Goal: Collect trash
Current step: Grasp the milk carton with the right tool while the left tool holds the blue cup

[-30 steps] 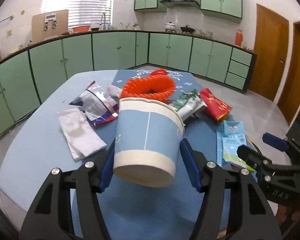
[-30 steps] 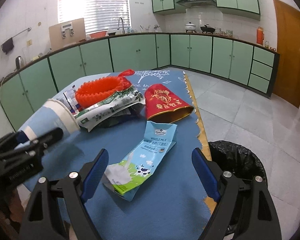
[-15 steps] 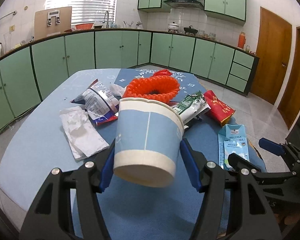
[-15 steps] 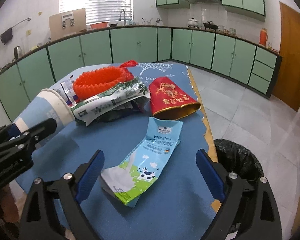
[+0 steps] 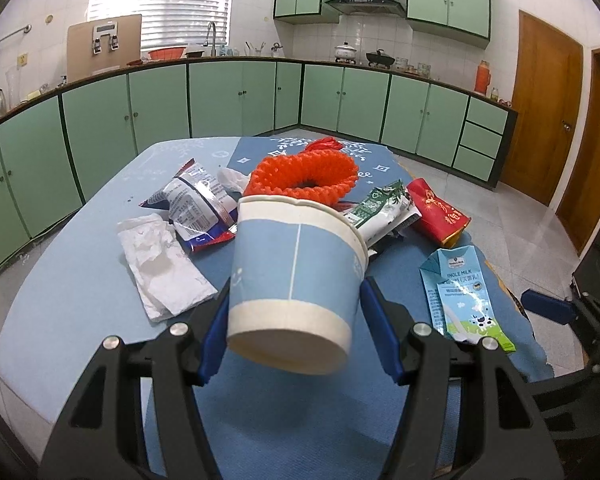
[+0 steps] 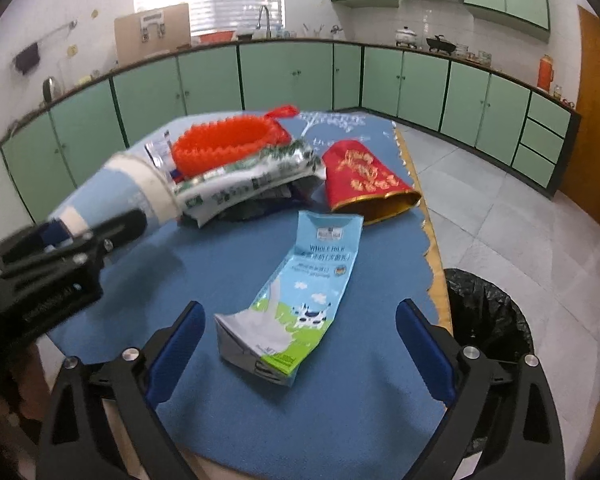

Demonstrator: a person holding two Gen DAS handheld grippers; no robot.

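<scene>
My left gripper (image 5: 296, 332) is shut on a blue and white paper cup (image 5: 296, 272) and holds it tilted above the blue table; the cup also shows in the right wrist view (image 6: 120, 192). My right gripper (image 6: 300, 344) is open and empty, just above a flattened milk carton (image 6: 300, 292), which also shows in the left wrist view (image 5: 460, 296). Behind lie a red pouch (image 6: 364, 176), a green and white wrapper (image 6: 244, 184), an orange mesh sleeve (image 5: 304, 172), a foil snack bag (image 5: 196, 204) and a white tissue (image 5: 164, 264).
A bin lined with a black bag (image 6: 488, 312) stands on the floor at the table's right edge. The blue table (image 5: 80, 240) is ringed by green kitchen cabinets (image 5: 220, 96). Wooden doors (image 5: 540, 108) are at the right.
The left gripper has lifted the cup slightly higher and pulled back. The right gripper has moved forward and lower over the milk carton. Both jaws keep the same width.
</scene>
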